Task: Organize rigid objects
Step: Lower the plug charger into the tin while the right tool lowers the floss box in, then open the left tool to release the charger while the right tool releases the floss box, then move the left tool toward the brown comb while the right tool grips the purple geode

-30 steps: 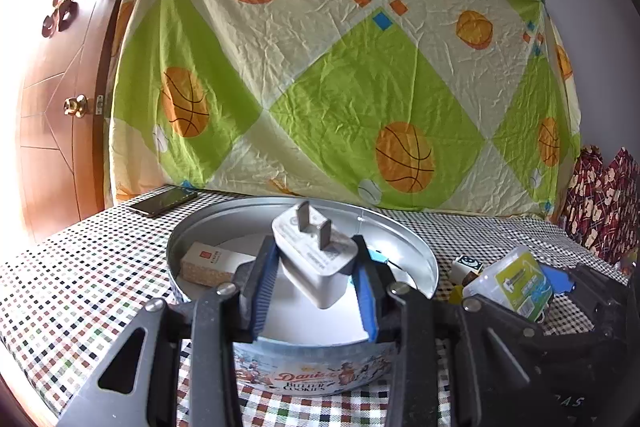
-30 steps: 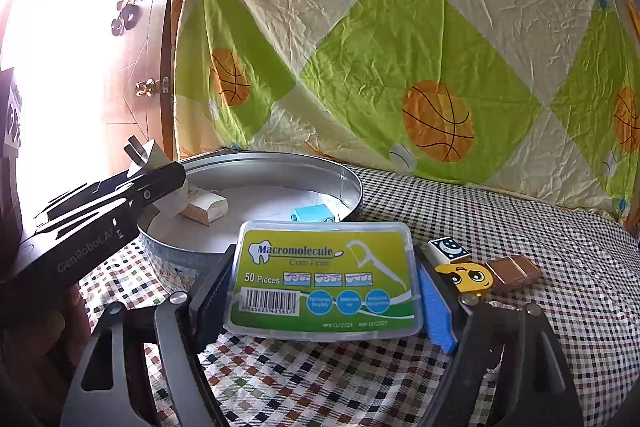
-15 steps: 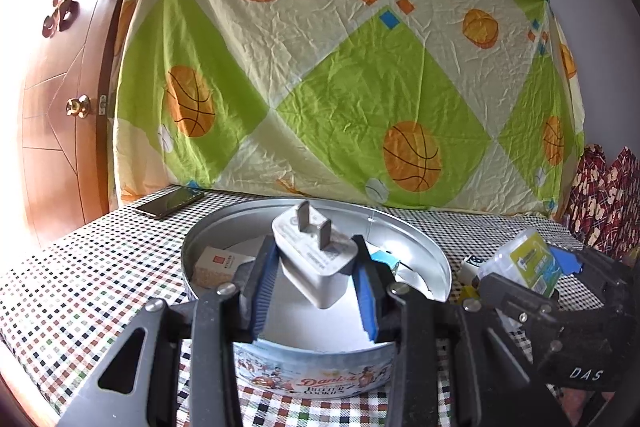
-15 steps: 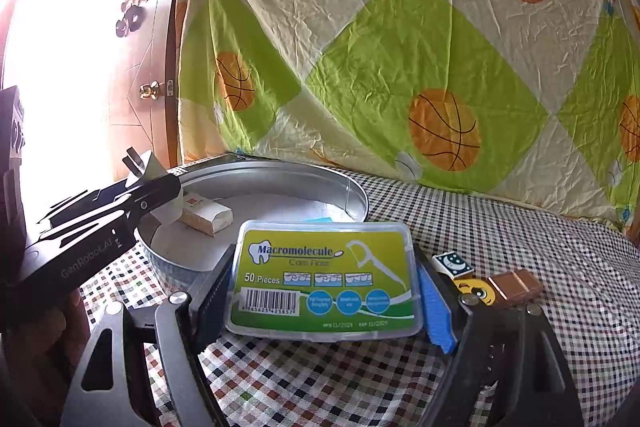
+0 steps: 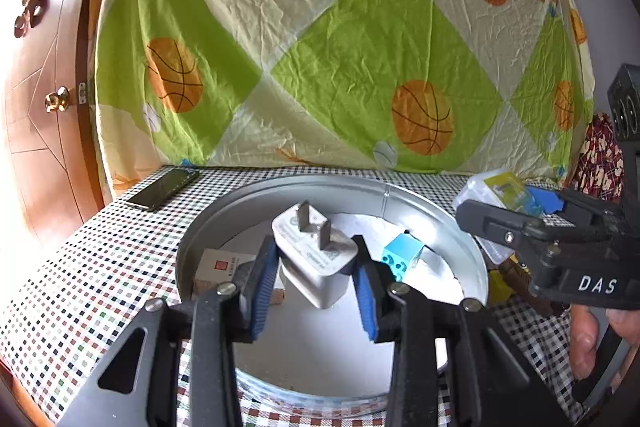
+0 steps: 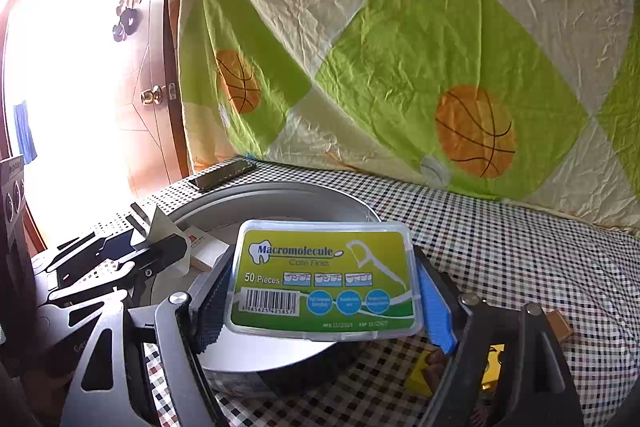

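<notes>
As both grips hold, charger (image 5: 316, 255) and floss box (image 6: 324, 279) now farther over the tin (image 5: 460, 247).

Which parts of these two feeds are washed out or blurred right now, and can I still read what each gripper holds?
Right wrist view: the doorway at left is blown out white, but the floss box in the right gripper is sharp, label readable. Left wrist view: evenly lit, a glare spot on the tin rim; the charger in the left gripper is crisp, the floss box smeared.
</notes>
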The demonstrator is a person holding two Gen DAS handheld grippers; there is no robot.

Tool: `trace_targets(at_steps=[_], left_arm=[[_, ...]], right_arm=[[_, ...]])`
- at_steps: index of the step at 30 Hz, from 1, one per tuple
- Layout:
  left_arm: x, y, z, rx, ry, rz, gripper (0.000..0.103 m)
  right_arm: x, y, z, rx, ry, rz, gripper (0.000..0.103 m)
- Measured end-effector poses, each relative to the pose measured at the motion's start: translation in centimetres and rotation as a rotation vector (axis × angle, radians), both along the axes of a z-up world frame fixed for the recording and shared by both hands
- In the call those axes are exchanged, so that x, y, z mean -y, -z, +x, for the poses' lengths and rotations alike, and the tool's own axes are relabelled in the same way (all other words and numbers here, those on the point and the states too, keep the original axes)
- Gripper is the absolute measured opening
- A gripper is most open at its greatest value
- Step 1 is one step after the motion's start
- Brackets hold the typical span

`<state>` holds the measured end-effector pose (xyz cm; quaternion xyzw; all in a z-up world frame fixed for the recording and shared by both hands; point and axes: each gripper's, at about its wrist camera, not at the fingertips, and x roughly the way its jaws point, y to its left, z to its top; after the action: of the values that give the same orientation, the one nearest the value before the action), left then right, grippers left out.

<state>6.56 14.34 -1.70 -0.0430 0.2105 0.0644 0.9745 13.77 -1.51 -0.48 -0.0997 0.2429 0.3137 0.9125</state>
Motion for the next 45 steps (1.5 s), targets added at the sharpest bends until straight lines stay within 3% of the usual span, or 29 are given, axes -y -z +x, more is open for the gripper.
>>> trace_targets(at_steps=[9,24,27,29,31,33,38,40,45], left_arm=[[-1.4,0.7,3.0,-0.129,-0.027,0.017,0.035],[-1.9,1.5,4.7,-0.201,-0.076,0.051,0.036],[-2.0,1.2,4.4,-0.185,-0.1,0.059,0.047],[-1.9,0.8,4.1,-0.167,-0.117,0.066,0.062],[-1.7,0.5,3.8,-0.156,-0.118,0.073,0.062],[-1.4,0.1,3.3,-0.137,-0.125,0.08,0.069],[-0.2,-0.9,1.2,-0.056,-0.143,0.093,0.092],[0.8,-1.1,0.3,-0.025,-0.137,0.077,0.097],[5.0,-1.0,-0.9,0.016,-0.071,0.095,0.098]], right_arm=[[-2.8,2.8,3.3,-0.115,-0.006,-0.061,0.081],[-4.0,3.6,5.0,-0.176,-0.014,-0.058,0.083],[-3.5,3.2,4.9,-0.166,-0.005,-0.031,0.089],[-3.3,2.8,4.8,-0.161,-0.004,-0.014,0.09],[-2.9,2.3,4.4,-0.148,0.0,-0.013,0.09],[-2.1,1.9,4.0,-0.131,0.007,-0.016,0.09],[3.1,0.6,2.3,-0.073,0.076,-0.022,0.09],[5.8,0.4,1.8,-0.056,0.123,-0.037,0.09],[12.8,0.7,0.8,-0.038,0.271,-0.108,0.09]])
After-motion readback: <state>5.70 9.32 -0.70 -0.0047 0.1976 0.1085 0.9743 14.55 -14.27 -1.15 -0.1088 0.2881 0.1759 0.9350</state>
